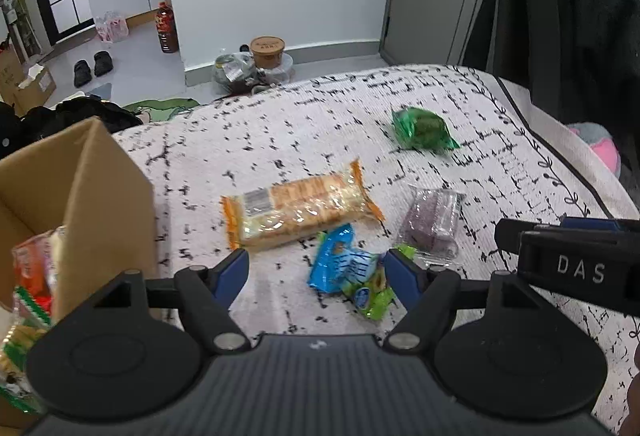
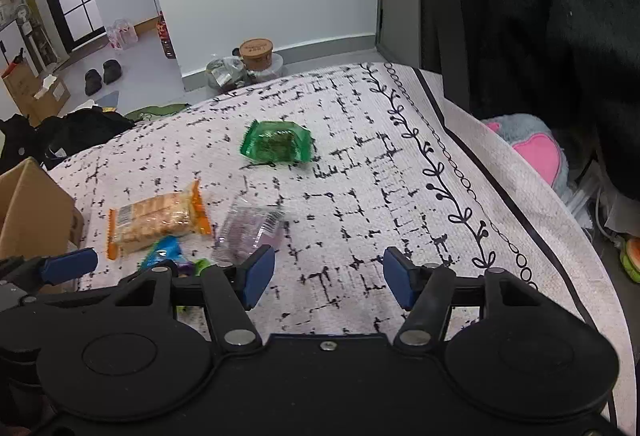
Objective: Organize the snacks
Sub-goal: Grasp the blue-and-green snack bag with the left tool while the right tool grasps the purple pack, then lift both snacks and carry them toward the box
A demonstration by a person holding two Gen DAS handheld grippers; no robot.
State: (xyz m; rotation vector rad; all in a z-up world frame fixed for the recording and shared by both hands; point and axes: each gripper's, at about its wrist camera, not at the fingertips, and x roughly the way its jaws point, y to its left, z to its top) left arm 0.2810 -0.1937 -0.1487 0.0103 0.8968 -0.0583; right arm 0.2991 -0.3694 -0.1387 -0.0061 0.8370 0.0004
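Snacks lie on a white cloth with black marks (image 1: 280, 131). A blue packet (image 1: 340, 262) and a light green packet (image 1: 372, 300) lie between the blue pads of my left gripper (image 1: 318, 276), which is open and not pressing on them. Just beyond them is an orange cracker pack (image 1: 300, 205), with a purple clear-wrapped snack (image 1: 432, 224) to the right and a dark green packet (image 1: 422, 127) farther back. My right gripper (image 2: 328, 278) is open over bare cloth, with the purple snack (image 2: 250, 232) just left of its left pad. The green packet (image 2: 278, 141) lies ahead.
A cardboard box (image 1: 76, 195) holding several snack packs stands at the left edge. Dark clothing (image 2: 560, 15) hangs at the right, with a pink and grey plush (image 2: 532, 151) below the cloth's edge. Jars and bags (image 1: 256, 63) sit on the floor beyond.
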